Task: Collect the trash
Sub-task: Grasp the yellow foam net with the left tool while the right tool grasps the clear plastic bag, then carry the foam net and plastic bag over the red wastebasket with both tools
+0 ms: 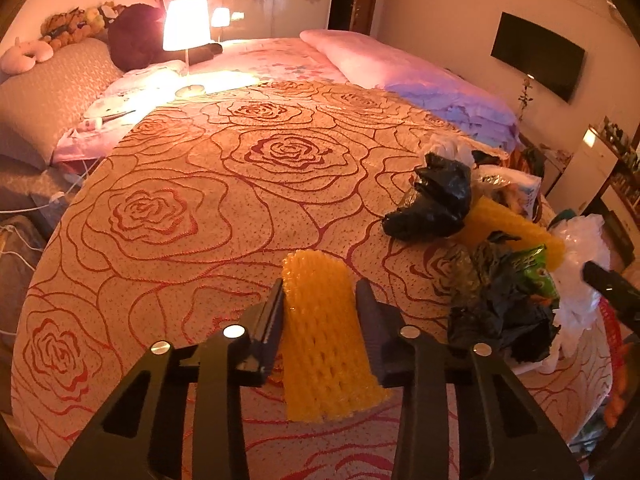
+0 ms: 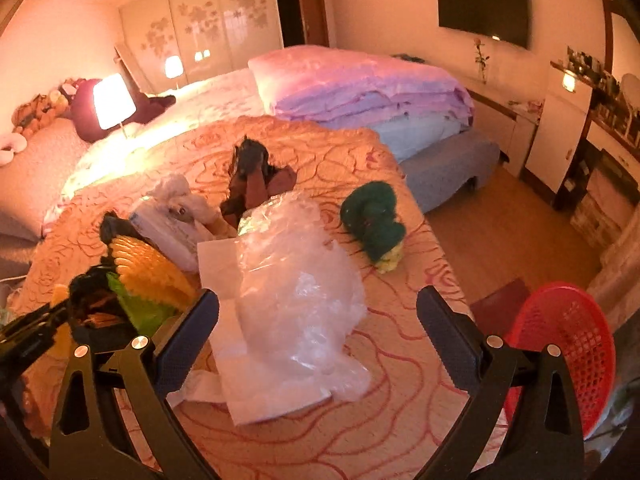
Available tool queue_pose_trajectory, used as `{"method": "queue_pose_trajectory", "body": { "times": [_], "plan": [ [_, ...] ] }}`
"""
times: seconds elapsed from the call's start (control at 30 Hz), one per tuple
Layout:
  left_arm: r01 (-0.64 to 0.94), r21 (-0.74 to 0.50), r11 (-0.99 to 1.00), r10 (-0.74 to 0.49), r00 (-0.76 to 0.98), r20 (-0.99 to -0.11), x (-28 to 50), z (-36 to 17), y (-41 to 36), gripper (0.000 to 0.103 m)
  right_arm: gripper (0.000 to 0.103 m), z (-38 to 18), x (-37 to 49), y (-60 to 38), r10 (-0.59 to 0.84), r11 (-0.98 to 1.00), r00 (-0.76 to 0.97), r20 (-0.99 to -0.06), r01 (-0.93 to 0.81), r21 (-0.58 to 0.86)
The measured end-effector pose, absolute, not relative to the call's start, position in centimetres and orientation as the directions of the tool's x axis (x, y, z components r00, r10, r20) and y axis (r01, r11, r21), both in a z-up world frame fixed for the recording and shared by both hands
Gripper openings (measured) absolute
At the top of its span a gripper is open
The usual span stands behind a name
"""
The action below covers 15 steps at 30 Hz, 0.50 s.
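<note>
In the left wrist view, my left gripper (image 1: 322, 294) is shut on a yellow foam fruit net (image 1: 324, 332), which lies on the rose-patterned cloth (image 1: 200, 200). To its right is a trash pile: a black bag (image 1: 436, 200), a second yellow net (image 1: 508, 224), a green wrapper (image 1: 538, 270) and white plastic (image 1: 580, 280). In the right wrist view, my right gripper (image 2: 318, 308) stands open over a crumpled clear plastic bag (image 2: 296, 300) and white paper (image 2: 224, 276), with the pads apart from both. A dark green bundle (image 2: 372, 220) and a brown wrapper (image 2: 252, 184) lie farther off.
A red mesh basket (image 2: 568, 360) sits low at the right, past the cloth's edge. A lit lamp (image 1: 186, 24) stands behind the cloth, with a bed and a folded pink quilt (image 2: 360, 88) beyond. Wooden floor (image 2: 500, 232) and cabinets lie to the right.
</note>
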<state>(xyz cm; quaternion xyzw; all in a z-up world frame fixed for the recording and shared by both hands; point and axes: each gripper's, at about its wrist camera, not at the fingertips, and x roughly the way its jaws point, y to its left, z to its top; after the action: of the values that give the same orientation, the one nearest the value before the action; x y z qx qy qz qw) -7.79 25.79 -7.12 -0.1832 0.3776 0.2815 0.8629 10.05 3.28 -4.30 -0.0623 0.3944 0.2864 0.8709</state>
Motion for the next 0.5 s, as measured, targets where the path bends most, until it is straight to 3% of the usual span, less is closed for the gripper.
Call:
{"method": "queue_pose_trajectory", "body": {
  "times": [0.13,0.27,0.5],
  "plan": [
    [-0.626,-0.104,0.773,0.357,0.564,-0.745,-8.0,-6.6,25.8,0.028,0.068,-5.2,10.3,4.2,0.456,0.807,0.480,-0.750,-0.578,0.120],
    [-0.625,-0.105,0.774,0.359,0.569,-0.740,-7.9,-6.2,25.7,0.024,0.049,-5.7,10.1,4.5,0.464,0.797,0.472,-0.750,-0.592,0.121],
    [-0.607,-0.097,0.789,0.382,0.609,-0.695,-8.2,-4.3,25.0,0.022,0.044,-4.0,9.0,3.5,0.488,0.796,0.496,-0.718,-0.591,0.133]
  ]
}}
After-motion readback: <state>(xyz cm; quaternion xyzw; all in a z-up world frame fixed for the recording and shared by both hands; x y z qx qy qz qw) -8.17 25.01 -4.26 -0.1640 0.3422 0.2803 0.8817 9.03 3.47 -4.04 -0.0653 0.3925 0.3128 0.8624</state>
